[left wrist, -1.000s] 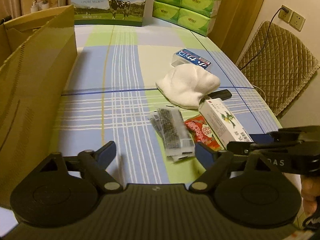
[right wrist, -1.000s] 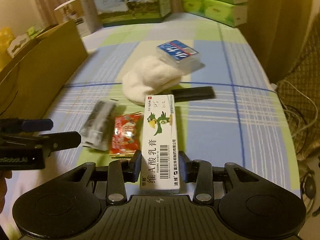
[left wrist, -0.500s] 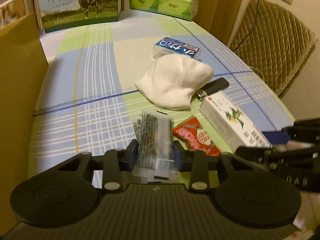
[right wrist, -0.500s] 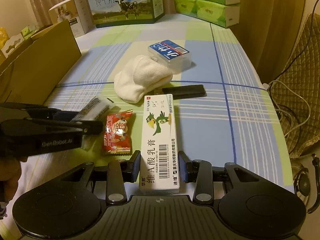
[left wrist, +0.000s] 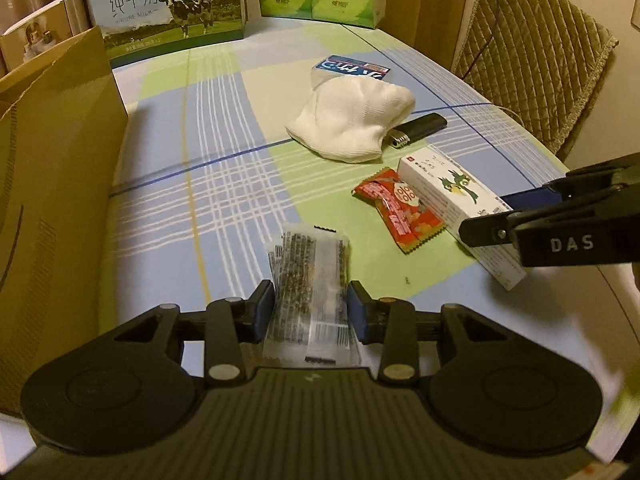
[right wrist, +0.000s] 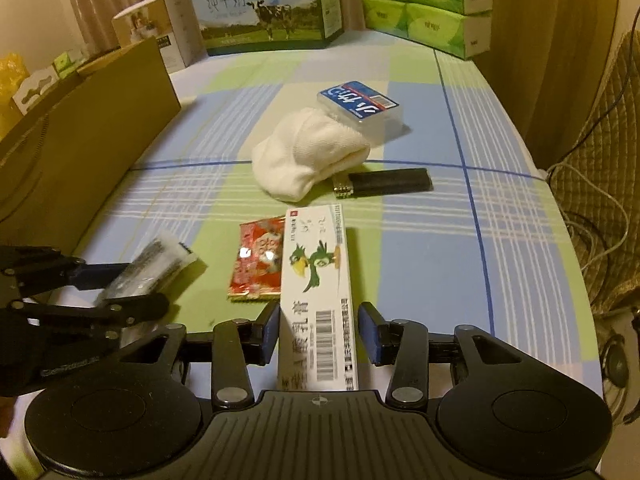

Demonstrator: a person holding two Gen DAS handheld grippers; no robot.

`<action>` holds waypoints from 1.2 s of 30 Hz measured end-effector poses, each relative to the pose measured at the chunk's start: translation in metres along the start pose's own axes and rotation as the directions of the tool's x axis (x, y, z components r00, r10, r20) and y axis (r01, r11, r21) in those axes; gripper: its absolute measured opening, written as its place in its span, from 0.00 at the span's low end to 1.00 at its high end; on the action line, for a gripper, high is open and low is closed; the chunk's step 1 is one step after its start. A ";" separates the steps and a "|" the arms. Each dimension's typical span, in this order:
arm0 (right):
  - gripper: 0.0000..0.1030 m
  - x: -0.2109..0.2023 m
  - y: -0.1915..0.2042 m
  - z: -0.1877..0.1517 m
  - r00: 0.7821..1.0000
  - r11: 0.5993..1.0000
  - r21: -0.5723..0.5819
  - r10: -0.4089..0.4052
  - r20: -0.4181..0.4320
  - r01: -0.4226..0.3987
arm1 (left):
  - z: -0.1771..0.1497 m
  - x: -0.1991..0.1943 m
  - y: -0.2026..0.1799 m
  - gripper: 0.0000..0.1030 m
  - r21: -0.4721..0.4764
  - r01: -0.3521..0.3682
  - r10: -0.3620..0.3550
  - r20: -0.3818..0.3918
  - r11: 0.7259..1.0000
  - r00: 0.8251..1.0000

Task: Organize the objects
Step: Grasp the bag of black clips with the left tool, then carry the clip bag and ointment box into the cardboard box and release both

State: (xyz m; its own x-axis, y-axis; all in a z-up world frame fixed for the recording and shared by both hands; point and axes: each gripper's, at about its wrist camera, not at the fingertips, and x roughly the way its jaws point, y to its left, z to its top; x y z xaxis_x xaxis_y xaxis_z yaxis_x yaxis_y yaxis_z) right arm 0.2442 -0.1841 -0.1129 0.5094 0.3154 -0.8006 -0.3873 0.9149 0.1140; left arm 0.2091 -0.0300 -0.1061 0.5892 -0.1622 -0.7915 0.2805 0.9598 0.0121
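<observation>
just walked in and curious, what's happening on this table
A person is tidying with two handheld grippers. The left gripper is closed on a clear snack packet, and the right gripper clamps a white ointment box. A red candy packet, white sock and black lighter wait on the table.

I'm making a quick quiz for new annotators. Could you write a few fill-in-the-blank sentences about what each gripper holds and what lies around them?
1. The left gripper has its jaws shut on a clear ____.
2. The white carton in the right gripper shows a green ____.
3. Between packet and carton lies a ____ snack pouch.
4. The black lighter lies beside the white ____.

Missing: packet; bird; red; sock
</observation>
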 end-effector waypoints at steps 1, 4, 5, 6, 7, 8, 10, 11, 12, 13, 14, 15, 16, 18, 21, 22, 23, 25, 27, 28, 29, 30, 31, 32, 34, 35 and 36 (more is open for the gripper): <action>0.40 0.003 0.001 0.001 1.000 1.000 -0.008 -0.009 0.000 0.009 | 0.002 0.001 0.000 0.34 0.003 0.000 0.000 0.001 1.000 1.000; 0.40 0.010 -0.001 0.004 1.000 1.000 -0.015 -0.016 -0.004 0.016 | 0.006 0.007 -0.001 0.34 0.009 -0.004 0.004 0.000 1.000 1.000; 0.40 0.011 -0.001 0.005 1.000 1.000 -0.019 -0.021 -0.001 0.021 | 0.007 0.009 -0.001 0.34 0.013 -0.006 0.006 -0.002 1.000 1.000; 0.40 0.012 -0.002 0.005 1.000 1.000 -0.020 -0.024 0.001 0.024 | 0.007 0.010 -0.001 0.34 0.016 -0.005 0.005 -0.002 1.000 1.000; 0.40 0.012 -0.002 0.005 1.000 0.999 -0.020 -0.025 0.002 0.025 | 0.008 0.010 -0.002 0.34 0.022 -0.006 0.006 -0.003 1.000 1.000; 0.39 0.013 -0.002 0.006 1.000 0.999 -0.021 -0.026 0.003 0.027 | 0.008 0.011 -0.002 0.34 0.027 -0.007 0.007 -0.005 1.000 1.000; 0.36 0.012 0.000 0.005 0.999 0.999 -0.029 -0.036 0.000 0.036 | 0.009 0.010 -0.003 0.31 0.024 -0.005 0.006 -0.011 1.000 1.000; 0.35 0.011 0.001 0.004 0.999 0.999 -0.030 -0.040 -0.001 0.040 | 0.009 0.010 -0.003 0.31 0.023 -0.008 0.008 -0.014 1.000 1.000; 0.35 0.010 0.000 0.003 0.999 0.999 -0.018 -0.042 -0.003 0.042 | 0.009 0.009 -0.004 0.31 0.023 -0.010 0.010 -0.015 1.000 1.000; 0.34 0.008 -0.001 0.001 0.999 0.999 -0.004 -0.041 -0.004 0.041 | 0.008 0.008 -0.004 0.30 0.021 -0.010 0.011 -0.019 1.000 1.000; 0.34 0.005 -0.001 0.000 0.999 0.999 0.007 -0.040 -0.006 0.040 | 0.007 0.006 -0.004 0.30 0.018 -0.006 0.007 -0.021 1.000 1.000; 0.34 0.002 -0.002 -0.002 0.999 0.999 0.017 -0.041 -0.005 0.041 | 0.006 0.003 -0.005 0.30 0.015 -0.002 0.002 -0.023 1.000 1.000; 0.34 -0.003 -0.001 -0.004 0.999 0.999 0.022 -0.045 0.001 0.045 | 0.004 -0.001 -0.005 0.30 0.012 0.001 -0.001 -0.022 1.000 1.000; 0.34 -0.016 0.002 -0.007 0.998 0.998 0.035 -0.053 0.022 0.053 | 0.001 -0.010 -0.006 0.30 0.004 0.004 -0.004 -0.022 1.000 1.000; 0.34 -0.038 0.009 -0.015 0.997 0.996 0.073 -0.057 0.047 0.053 | -0.004 -0.029 -0.006 0.30 -0.019 0.013 -0.013 -0.012 1.000 1.000; 0.34 -0.046 0.012 -0.016 0.997 0.995 0.090 -0.052 0.054 0.047 | -0.004 -0.036 -0.006 0.30 -0.024 0.014 -0.014 -0.008 1.000 1.000; 0.34 -0.054 0.015 -0.018 0.997 0.994 0.107 -0.045 0.061 0.038 | -0.005 -0.044 -0.006 0.30 -0.026 0.016 -0.016 0.000 1.000 1.000; 0.34 -0.071 0.024 -0.018 0.996 0.993 0.116 -0.031 0.081 0.021 | -0.005 -0.061 -0.006 0.30 -0.033 0.018 -0.018 0.020 0.999 1.000; 0.34 -0.087 0.037 -0.014 0.994 0.993 0.116 -0.005 0.108 -0.007 | -0.003 -0.082 -0.004 0.30 -0.039 0.022 -0.020 0.045 0.999 0.999; 0.34 -0.095 0.043 -0.011 0.992 0.994 0.112 0.008 0.123 -0.022 | -0.001 -0.094 -0.002 0.30 -0.041 0.021 -0.018 0.063 0.999 0.998; 0.34 -0.103 0.051 -0.006 0.990 0.994 0.102 0.022 0.142 -0.037 | 0.000 -0.104 0.001 0.30 -0.042 0.019 -0.016 0.077 0.999 0.997; 0.34 -0.111 0.060 0.001 0.986 0.995 0.089 0.038 0.160 -0.053 | 0.003 -0.115 0.004 0.30 -0.044 0.016 -0.012 0.092 0.999 0.996; 0.34 -0.118 0.069 0.006 0.983 0.995 0.076 0.054 0.176 -0.068 | 0.005 -0.126 0.009 0.30 -0.046 0.011 -0.006 0.108 0.999 0.994; 0.34 -0.126 0.080 0.014 0.978 0.994 0.058 0.075 0.196 -0.088 | 0.008 -0.139 0.016 0.30 -0.050 0.001 0.005 0.126 0.999 0.992; 0.34 -0.135 0.102 0.029 0.969 0.993 0.019 0.109 0.222 -0.116 | 0.012 -0.160 0.031 0.30 -0.061 -0.022 0.031 0.153 0.998 0.988; 0.34 -0.139 0.112 0.035 0.965 0.992 0.000 0.126 0.232 -0.130 | 0.014 -0.169 0.040 0.30 -0.066 -0.034 0.045 0.164 0.997 0.985; 0.34 -0.142 0.123 0.042 0.960 0.989 -0.018 0.147 0.240 -0.147 | 0.016 -0.178 0.051 0.30 -0.072 -0.049 0.061 0.174 0.996 0.983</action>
State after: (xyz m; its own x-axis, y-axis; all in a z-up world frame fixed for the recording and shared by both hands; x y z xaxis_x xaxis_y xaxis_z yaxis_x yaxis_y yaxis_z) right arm 0.1565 -0.1056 0.0392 0.6161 0.4976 -0.6106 -0.4719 0.8538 0.2196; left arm 0.1308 0.0438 0.0450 0.7280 -0.1410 -0.6709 0.1959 0.9806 0.0064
